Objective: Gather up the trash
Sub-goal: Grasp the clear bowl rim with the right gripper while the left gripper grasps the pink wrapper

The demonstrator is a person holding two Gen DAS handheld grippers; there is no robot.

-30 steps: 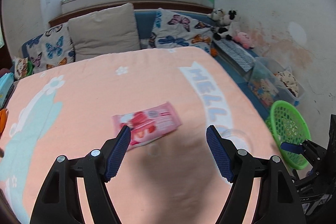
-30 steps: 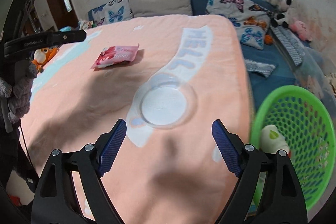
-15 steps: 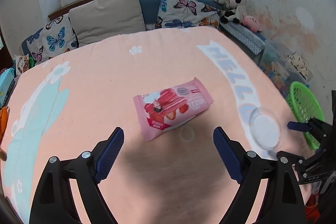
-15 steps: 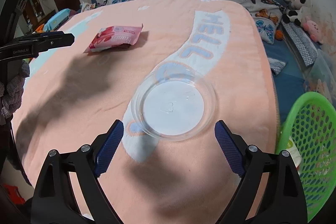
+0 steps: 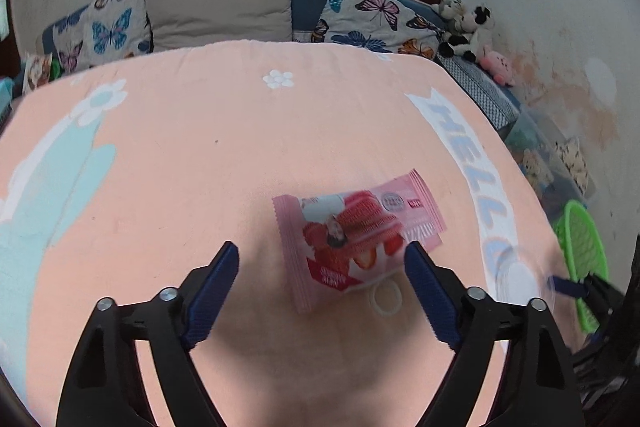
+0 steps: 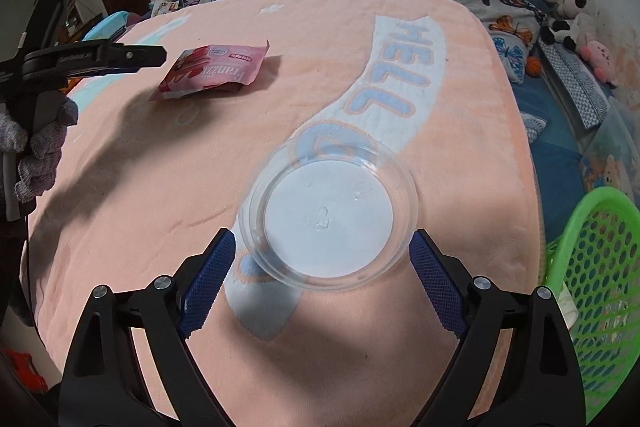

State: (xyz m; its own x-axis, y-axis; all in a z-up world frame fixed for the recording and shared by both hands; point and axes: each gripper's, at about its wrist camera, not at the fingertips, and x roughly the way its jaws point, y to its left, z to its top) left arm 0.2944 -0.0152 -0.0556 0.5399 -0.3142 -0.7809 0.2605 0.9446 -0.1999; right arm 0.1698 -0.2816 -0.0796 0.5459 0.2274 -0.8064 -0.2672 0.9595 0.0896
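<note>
Our left gripper (image 5: pixel 320 275) has just narrowed slightly, fingers apart near the pink wrapper (image 5: pixel 356 231); our right gripper (image 6: pixel 322 269) gapes around the clear lid (image 6: pixel 330 215) on the bed (image 6: pixel 460 75).

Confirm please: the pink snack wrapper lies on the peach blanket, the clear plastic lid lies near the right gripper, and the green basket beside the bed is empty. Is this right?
Not entirely. The green basket is not empty: the right wrist view shows something pale inside it. The pink snack wrapper does lie on the peach blanket, and the clear plastic lid lies near the right gripper.
</note>
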